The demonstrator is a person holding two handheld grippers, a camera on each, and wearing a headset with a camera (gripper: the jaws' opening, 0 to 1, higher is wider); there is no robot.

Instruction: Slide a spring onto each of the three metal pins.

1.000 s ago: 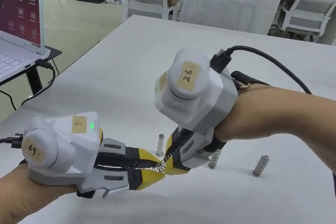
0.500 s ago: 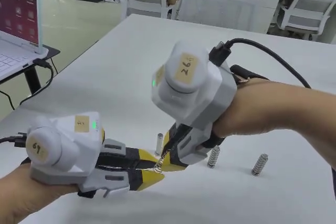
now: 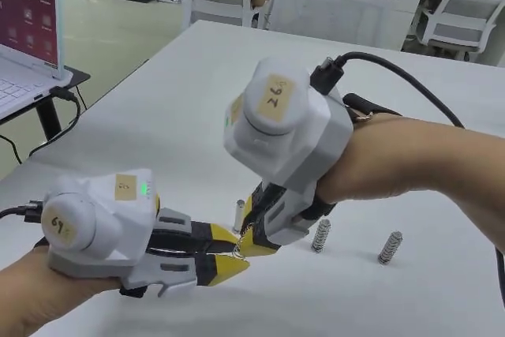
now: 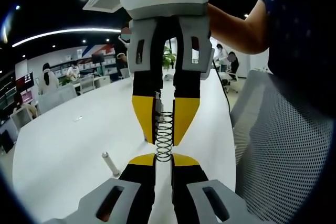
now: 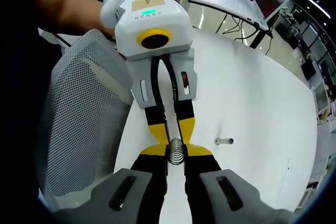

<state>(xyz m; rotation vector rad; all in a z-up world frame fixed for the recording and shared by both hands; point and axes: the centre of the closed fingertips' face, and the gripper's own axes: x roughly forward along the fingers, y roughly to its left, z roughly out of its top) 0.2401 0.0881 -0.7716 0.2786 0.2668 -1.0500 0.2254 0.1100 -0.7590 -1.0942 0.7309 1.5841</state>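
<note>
A thin coil spring [image 4: 164, 135] spans the gap between my two grippers, which meet tip to tip. The left gripper [image 4: 164, 159] is shut on its near end. The right gripper [image 5: 176, 151] comes from the opposite side and is shut on the other end, seen end-on in the right gripper view. In the head view the left gripper [image 3: 230, 252] lies low at the left, and the right gripper [image 3: 246, 241] points down at it just above the table. A bare metal pin [image 3: 240, 215] stands just behind the tips. Two more springs [image 3: 320, 236] [image 3: 390, 248] stand tilted to the right.
The white table [image 3: 181, 100] stretches away behind the grippers. A laptop [image 3: 28, 37] sits on a side stand at the far left. Mesh office chairs [image 3: 331, 13] line the table's far edge. A black cable [image 3: 394, 84] trails from the right gripper.
The right gripper has shifted slightly left and closer to the left gripper's tips. Less of the spring shows between them in the head view.
</note>
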